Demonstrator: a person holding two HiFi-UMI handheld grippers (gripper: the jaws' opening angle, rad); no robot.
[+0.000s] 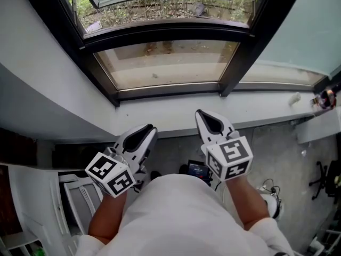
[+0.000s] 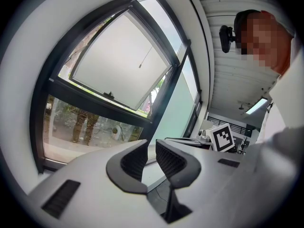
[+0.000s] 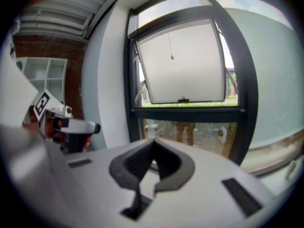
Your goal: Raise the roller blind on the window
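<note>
The left gripper [image 2: 151,150] fills the foreground, its two ribbed jaws standing slightly apart with only the sill and lower glass showing in the narrow gap. Beyond them rises a dark-framed window [image 2: 102,100]. Its upper sash is tilted open and covered by a pale roller blind [image 2: 118,63], from which a thin pull cord [image 2: 144,61] hangs. The lower pane [image 2: 90,127] shows greenery outside. To the right sits a marker cube [image 2: 222,137], with the person's head-mounted camera [image 2: 227,33] above it.

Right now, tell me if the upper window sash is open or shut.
Open: the upper sash tilts outward, its bottom edge clear of the dark frame.
</note>
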